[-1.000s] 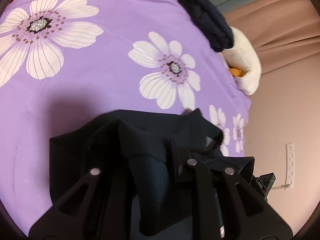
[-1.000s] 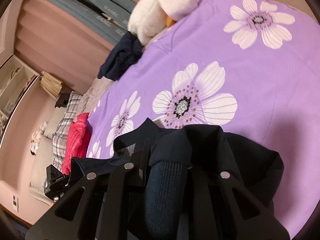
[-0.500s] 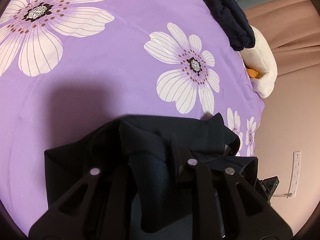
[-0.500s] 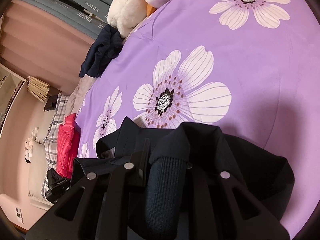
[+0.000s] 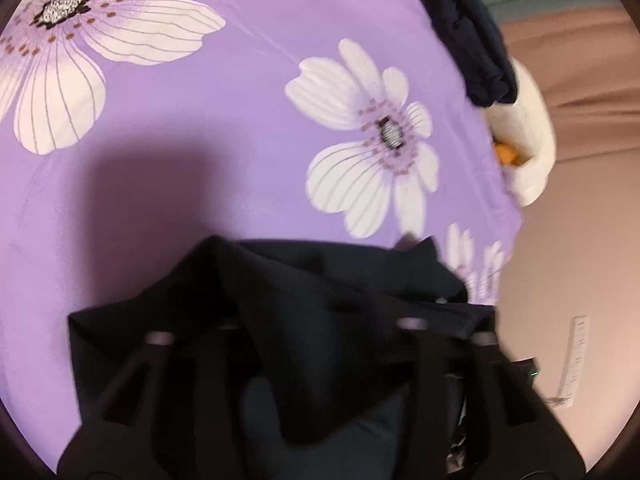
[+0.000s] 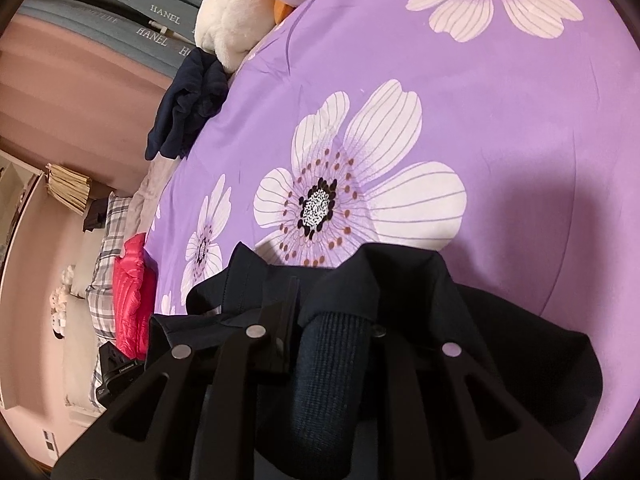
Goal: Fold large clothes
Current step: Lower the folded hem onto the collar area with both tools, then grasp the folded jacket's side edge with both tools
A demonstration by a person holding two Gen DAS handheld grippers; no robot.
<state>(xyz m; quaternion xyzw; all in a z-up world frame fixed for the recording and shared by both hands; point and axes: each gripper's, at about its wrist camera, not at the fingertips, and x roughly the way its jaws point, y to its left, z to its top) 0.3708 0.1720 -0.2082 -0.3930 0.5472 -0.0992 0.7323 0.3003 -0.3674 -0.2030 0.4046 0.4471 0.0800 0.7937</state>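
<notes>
The dark navy garment (image 6: 420, 320) is lying bunched at the near edge of the purple flowered bedspread (image 6: 500, 100), and it looks like a jacket or sweater with a ribbed cuff (image 6: 332, 360). The right gripper (image 6: 332, 344) is pinching that ribbed cuff tight between its two fingers, with more dark cloth puffing up over the tips. The left gripper (image 5: 320, 340) is opening its jaws right now. Dark cloth (image 5: 312, 300) is sitting between the jaws, but that picture is blurry, and the pads do not seem to be pressing on it any more. My guess is that one fold is being laid down on the bed, and the left side is being let go first. Next, the right gripper will probably need to let go too, so both sides lie flat and even. After that, both grippers will need a fresh hold on an edge for the next fold, and the cloth may need smoothing because it is looking lumpy. Farther off, another dark piece of clothing (image 6: 188, 104) is lying crumpled at the far edge of the bed, just beside a fluffy white plush toy (image 6: 248, 12). A bright red thing (image 6: 132, 300) and a checked pillow (image 6: 104, 248) are sitting off to the side.
</notes>
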